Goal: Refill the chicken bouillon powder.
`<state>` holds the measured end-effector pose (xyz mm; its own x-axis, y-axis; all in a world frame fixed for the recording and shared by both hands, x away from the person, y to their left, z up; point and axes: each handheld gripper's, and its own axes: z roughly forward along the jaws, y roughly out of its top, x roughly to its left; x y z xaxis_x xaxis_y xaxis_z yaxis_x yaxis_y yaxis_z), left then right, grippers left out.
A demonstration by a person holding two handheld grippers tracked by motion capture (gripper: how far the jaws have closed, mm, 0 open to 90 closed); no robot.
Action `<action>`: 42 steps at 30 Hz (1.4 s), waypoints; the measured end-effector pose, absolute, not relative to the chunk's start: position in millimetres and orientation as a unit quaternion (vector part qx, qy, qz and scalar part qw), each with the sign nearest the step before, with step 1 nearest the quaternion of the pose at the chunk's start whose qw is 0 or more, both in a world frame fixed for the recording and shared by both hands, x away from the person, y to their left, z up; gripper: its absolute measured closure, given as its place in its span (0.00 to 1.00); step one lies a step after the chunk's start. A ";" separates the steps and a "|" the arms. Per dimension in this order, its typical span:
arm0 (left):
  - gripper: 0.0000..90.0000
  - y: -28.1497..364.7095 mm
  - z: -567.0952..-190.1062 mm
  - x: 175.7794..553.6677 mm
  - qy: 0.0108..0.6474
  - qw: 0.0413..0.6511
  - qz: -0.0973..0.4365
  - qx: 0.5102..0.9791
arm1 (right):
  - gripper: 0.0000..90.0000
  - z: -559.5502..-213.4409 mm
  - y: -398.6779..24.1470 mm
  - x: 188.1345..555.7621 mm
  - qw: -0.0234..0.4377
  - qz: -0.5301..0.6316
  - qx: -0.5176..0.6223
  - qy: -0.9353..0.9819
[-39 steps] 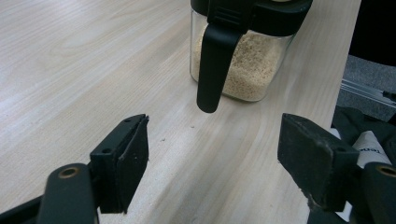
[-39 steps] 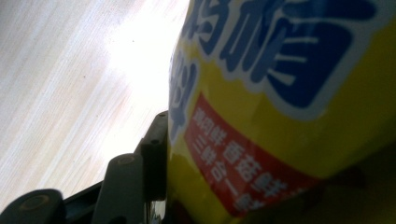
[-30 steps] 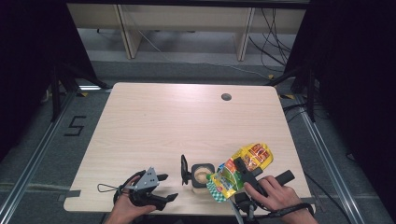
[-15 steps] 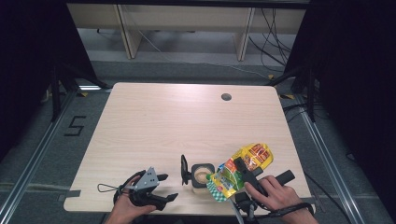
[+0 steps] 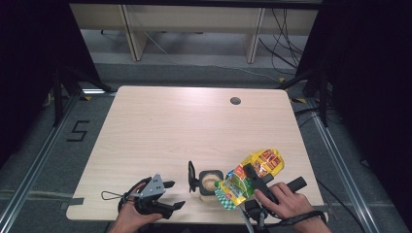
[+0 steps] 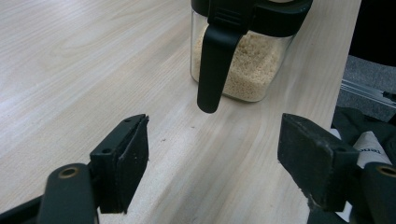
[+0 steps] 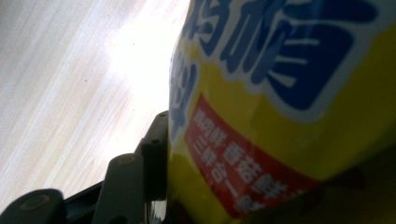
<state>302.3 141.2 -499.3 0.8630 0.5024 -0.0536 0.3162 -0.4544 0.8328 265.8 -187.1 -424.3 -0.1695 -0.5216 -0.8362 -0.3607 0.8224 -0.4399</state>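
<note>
We held the pouch (image 5: 252, 174) clenched in the right tool (image 5: 250, 175) — tilted, its long axis running from far right down to near left, the lower end just over the open jar (image 5: 210, 181). The jar sat on the surface (image 5: 194, 126) near its front edge, between both hands. Our left tool (image 5: 170, 194) rested released, jaws wide and empty — the jar just right of it.

jar (image 6: 243, 65): top cut off | pouch (image 7: 289, 107): print perhaps blurred
</note>
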 end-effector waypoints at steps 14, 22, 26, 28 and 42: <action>0.27 141.4 -499.3 302.1 0.243 0.464 0.100 0.846 | 0.56 -424.2 -186.4 265.9 0.576 -0.068 -0.291 0.761; 0.27 141.5 -499.5 302.2 0.243 0.463 0.101 0.846 | 0.56 -423.8 -186.3 266.2 0.575 -0.070 -0.294 0.760; 0.27 141.4 -499.4 302.3 0.242 0.463 0.101 0.847 | 0.56 -423.9 -186.3 265.9 0.576 -0.069 -0.291 0.761; 0.27 141.4 -499.5 302.3 0.242 0.463 0.101 0.847 | 0.56 -423.5 -186.4 265.9 0.575 -0.069 -0.292 0.761; 0.27 140.7 -500.5 302.4 0.243 0.466 0.099 0.845 | 0.56 -423.9 -186.7 266.4 0.575 -0.067 -0.291 0.761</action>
